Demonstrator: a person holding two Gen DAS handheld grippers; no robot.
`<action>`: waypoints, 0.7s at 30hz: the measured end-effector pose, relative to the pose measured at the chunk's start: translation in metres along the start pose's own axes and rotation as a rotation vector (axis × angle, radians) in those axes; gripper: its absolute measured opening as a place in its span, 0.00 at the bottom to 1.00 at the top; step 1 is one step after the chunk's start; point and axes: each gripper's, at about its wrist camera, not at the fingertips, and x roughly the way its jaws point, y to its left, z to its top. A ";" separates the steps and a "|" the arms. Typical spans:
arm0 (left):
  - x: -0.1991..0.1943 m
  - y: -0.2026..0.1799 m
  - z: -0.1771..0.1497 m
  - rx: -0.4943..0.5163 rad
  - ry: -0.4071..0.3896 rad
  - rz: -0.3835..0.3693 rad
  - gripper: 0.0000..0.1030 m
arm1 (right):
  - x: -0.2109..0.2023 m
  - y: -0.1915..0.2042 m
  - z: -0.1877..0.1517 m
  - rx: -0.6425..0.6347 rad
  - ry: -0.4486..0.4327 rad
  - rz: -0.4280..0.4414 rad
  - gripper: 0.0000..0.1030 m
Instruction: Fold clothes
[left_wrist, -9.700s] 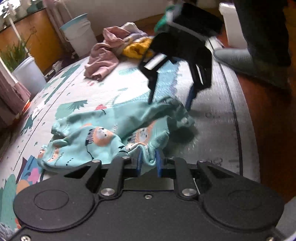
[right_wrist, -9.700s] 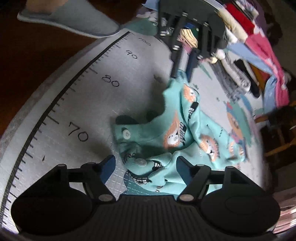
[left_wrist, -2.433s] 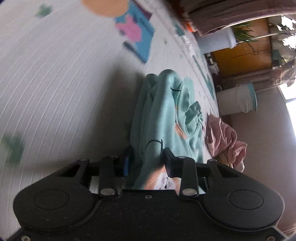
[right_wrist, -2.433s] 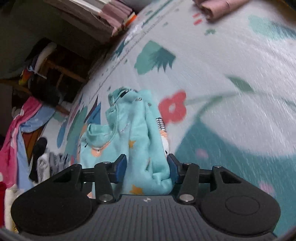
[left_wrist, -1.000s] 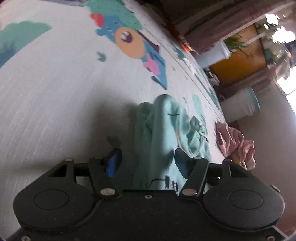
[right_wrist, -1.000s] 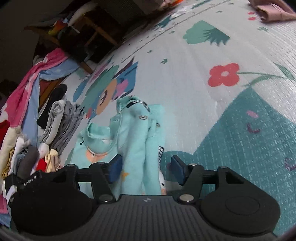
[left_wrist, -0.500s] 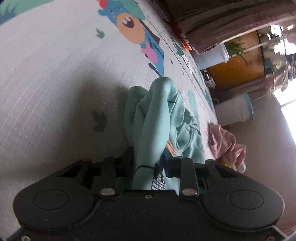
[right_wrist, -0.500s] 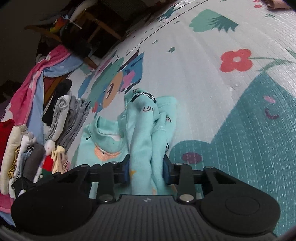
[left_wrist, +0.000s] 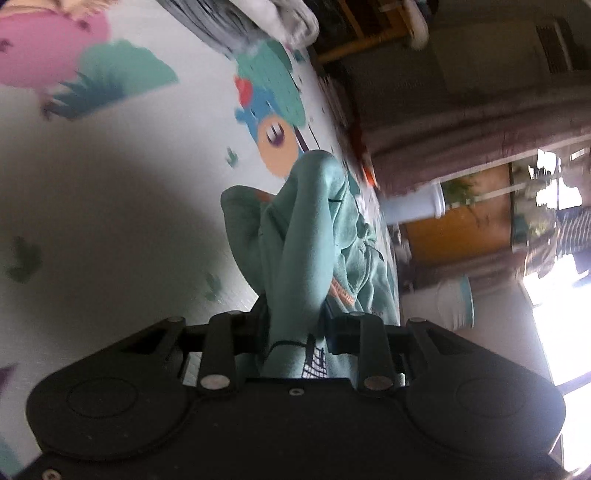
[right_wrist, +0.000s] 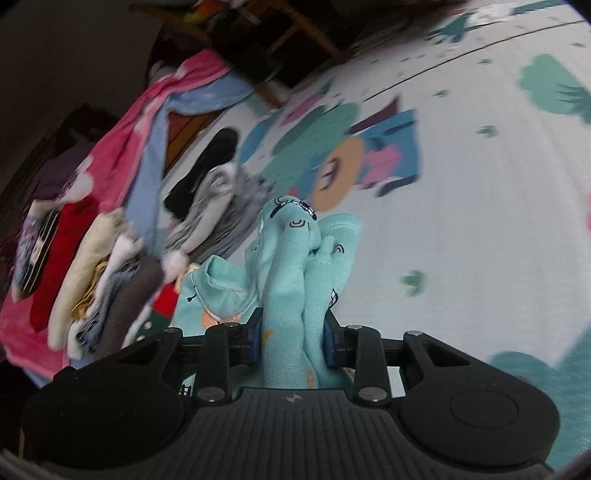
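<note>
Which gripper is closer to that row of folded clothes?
Right. The right gripper has the row of folded clothes just beside it; the left gripper sees them far off.

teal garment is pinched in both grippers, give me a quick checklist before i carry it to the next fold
1. Left gripper shut on the teal garment: ok, cloth bunched between the pads.
2. Right gripper shut on the same garment: ok.
3. Grip depth: ok, fabric runs well back between both pairs of fingers.
4. Garment flat and spread for folding: not ok, it is bunched in thick folds.
5. Play mat ahead free for laying down: ok on the right; the pile of folded clothes crowds the left.
6. Which edges or corners are held: cannot tell.
</note>
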 end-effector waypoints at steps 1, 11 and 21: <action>-0.004 0.004 0.003 -0.009 -0.012 0.001 0.26 | 0.008 0.004 0.001 -0.010 0.015 0.008 0.32; -0.017 -0.003 0.060 -0.015 -0.172 -0.028 0.26 | 0.075 0.039 0.047 -0.092 0.047 0.114 0.32; -0.008 -0.001 0.120 -0.002 -0.271 -0.029 0.26 | 0.138 0.067 0.100 -0.158 0.064 0.153 0.32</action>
